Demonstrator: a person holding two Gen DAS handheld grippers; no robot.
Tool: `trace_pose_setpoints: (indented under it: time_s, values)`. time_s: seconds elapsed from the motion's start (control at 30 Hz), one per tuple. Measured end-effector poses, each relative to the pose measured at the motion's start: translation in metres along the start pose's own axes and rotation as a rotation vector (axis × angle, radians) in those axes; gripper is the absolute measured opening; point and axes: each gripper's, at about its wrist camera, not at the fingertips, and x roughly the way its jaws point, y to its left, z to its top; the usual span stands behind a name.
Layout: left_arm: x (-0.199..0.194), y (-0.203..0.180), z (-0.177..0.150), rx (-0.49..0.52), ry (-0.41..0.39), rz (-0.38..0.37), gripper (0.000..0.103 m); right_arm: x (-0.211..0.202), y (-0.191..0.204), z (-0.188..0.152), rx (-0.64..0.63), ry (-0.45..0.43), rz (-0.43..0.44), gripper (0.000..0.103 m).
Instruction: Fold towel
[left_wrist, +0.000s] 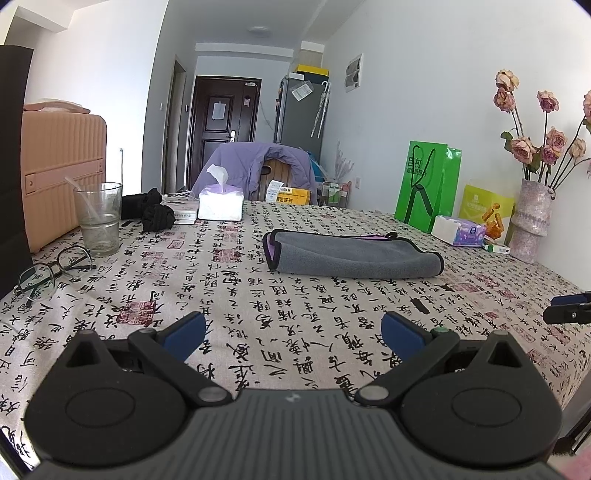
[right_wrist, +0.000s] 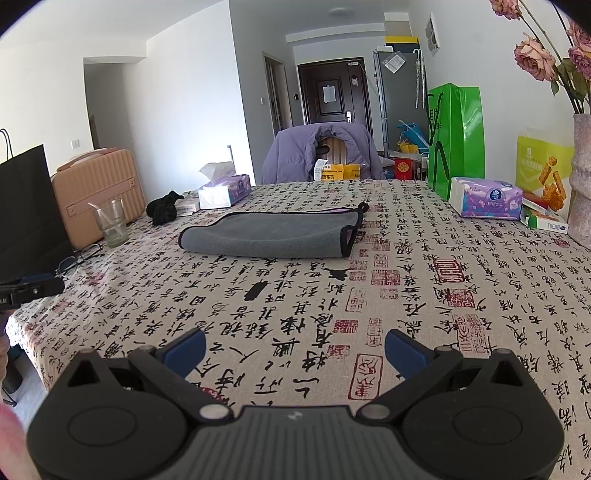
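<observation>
A grey towel (left_wrist: 351, 256) with black edging and a purple underside lies folded on the calligraphy-print tablecloth (left_wrist: 258, 306), well ahead of both grippers. It also shows in the right wrist view (right_wrist: 269, 234). My left gripper (left_wrist: 293, 332) is open and empty, low over the near part of the table. My right gripper (right_wrist: 295, 349) is open and empty, also near the front edge. The right gripper's tip shows at the right edge of the left wrist view (left_wrist: 569, 308); the left gripper's tip shows at the left of the right wrist view (right_wrist: 29, 290).
A glass (left_wrist: 99, 218) with a straw, eyeglasses (left_wrist: 51, 271), black cloth (left_wrist: 155, 212) and a tissue box (left_wrist: 221, 205) stand at the left. A green bag (left_wrist: 426, 186), a tissue pack (left_wrist: 460, 230) and a flower vase (left_wrist: 532, 221) stand at the right. A chair (left_wrist: 258, 170) with a purple jacket is behind the table.
</observation>
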Motion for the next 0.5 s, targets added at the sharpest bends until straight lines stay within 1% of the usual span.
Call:
trace_pose_setpoints:
  time_s: [0.17, 0.5]
  values:
    - [-0.0009, -0.0016, -0.0001, 0.007, -0.002, 0.003, 0.103, 0.0000, 0.0000, 0.0000, 0.000, 0.000, 0.000, 0.103]
    - [0.0021, -0.0036, -0.0010, 0.022, 0.007, -0.020, 0.103, 0.0001, 0.0000, -0.0002, 0.000, 0.000, 0.001, 0.103]
